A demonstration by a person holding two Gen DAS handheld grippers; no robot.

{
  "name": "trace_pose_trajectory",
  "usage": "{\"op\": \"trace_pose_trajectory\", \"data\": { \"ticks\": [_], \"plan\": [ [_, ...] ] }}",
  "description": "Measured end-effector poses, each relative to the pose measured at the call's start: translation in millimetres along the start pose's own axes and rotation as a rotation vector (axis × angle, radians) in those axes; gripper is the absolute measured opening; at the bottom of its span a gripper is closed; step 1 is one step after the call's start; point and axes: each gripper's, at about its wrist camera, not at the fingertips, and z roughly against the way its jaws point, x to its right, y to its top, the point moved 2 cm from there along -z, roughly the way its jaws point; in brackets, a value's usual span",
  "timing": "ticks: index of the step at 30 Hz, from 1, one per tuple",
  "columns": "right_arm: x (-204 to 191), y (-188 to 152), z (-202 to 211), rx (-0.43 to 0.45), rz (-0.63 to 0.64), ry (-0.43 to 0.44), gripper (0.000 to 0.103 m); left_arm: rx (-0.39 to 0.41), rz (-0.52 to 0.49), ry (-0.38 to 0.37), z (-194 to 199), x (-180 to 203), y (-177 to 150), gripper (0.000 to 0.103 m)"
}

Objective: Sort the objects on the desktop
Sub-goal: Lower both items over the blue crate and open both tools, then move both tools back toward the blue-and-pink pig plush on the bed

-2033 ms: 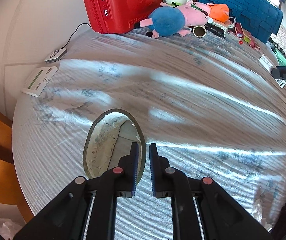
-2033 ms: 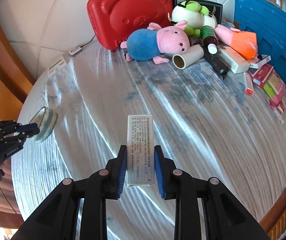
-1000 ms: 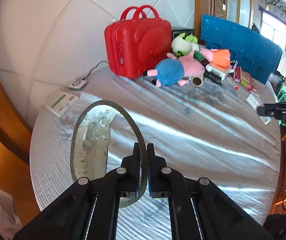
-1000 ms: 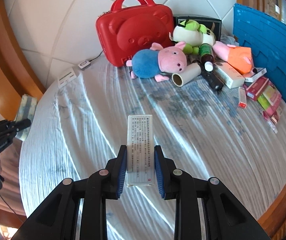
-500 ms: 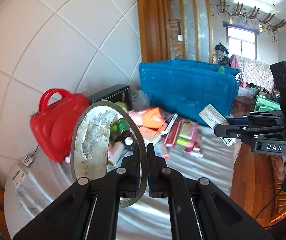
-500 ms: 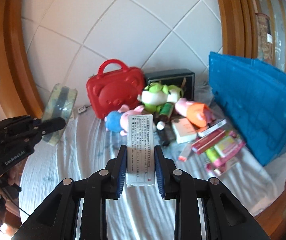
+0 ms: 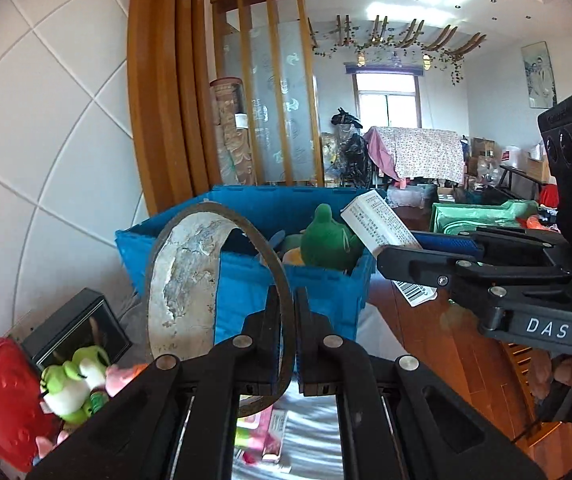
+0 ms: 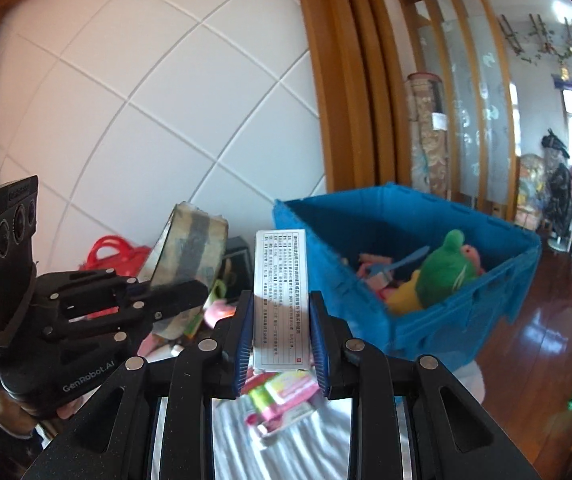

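Mid-carry toward blue bin (image 8: 462,308): left claw (image 7: 286,312) clamped on tape roll (image 7: 190,276), right claw (image 8: 280,320) on white box (image 8: 280,276); next, positioning above bin, releasing

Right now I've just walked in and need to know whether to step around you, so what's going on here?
A person is sorting table clutter with a handheld tool in each hand. The left tool is shut on the rim of a tape roll. The right tool is shut on a white printed box. Both are held up in front of the open blue crate, which already holds a green plush toy and other items.
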Motion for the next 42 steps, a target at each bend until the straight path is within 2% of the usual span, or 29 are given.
{"op": "trace_pose_trajectory", "data": {
  "ticks": [4,8,10,12,14,16,18,20,24,27,32,34,39,42],
  "plan": [
    [56.8,32.4,-24.9,0.023,-0.043,-0.032,0.026,0.004,-0.034,-0.042,-58.2,14.7,44.1,0.006],
    [114.1,63.7,-62.8,0.053,-0.023,-0.032,0.026,0.033,-0.046,-0.007,-116.5,18.6,92.4,0.009],
    [142.2,78.7,-88.1,0.056,-0.021,-0.015,0.026,0.047,-0.039,0.03,-146.5,16.5,115.1,0.017],
    [168.7,95.0,-114.3,0.048,-0.018,-0.036,0.028,0.007,-0.02,0.057,-180.3,15.1,132.9,0.027],
    [197.8,108.4,-136.9,0.024,-0.03,-0.044,0.041,-0.014,-0.017,0.125,-203.6,10.9,145.2,0.036],
    [224.6,113.4,-146.2,0.04,-0.063,-0.057,0.081,0.002,-0.001,0.181,-208.8,3.3,149.2,0.048],
    [245.4,115.5,-149.4,0.072,-0.086,-0.053,0.096,0.019,0.018,0.214,-208.7,4.3,151.3,0.068],
    [257.4,116.8,-152.8,0.078,-0.1,-0.044,0.096,0.024,0.009,0.22,-208.8,5.7,151.5,0.074],
    [267.3,115.0,-156.1,0.073,-0.128,-0.012,0.096,0.013,-0.031,0.267,-213.1,9.9,151.9,0.075],
    [263.3,112.7,-155.5,0.077,-0.107,-0.012,0.099,0.006,-0.001,0.279,-211.2,7.3,144.5,0.075],
    [251.1,111.2,-158.4,0.065,-0.058,0.021,0.099,-0.002,0.055,0.339,-206.8,-1.6,132.5,0.075],
    [248.3,110.5,-158.0,0.077,-0.06,0.041,0.103,-0.007,0.071,0.361,-202.1,-4.2,124.4,0.075],
    [231.4,104.4,-158.1,0.079,-0.041,0.088,0.103,-0.016,0.116,0.438,-175.7,-11.7,95.9,0.075],
    [214.5,100.7,-158.4,0.074,-0.038,0.126,0.103,-0.027,0.129,0.508,-153.6,-19.4,73.4,0.075]
  ]
}}
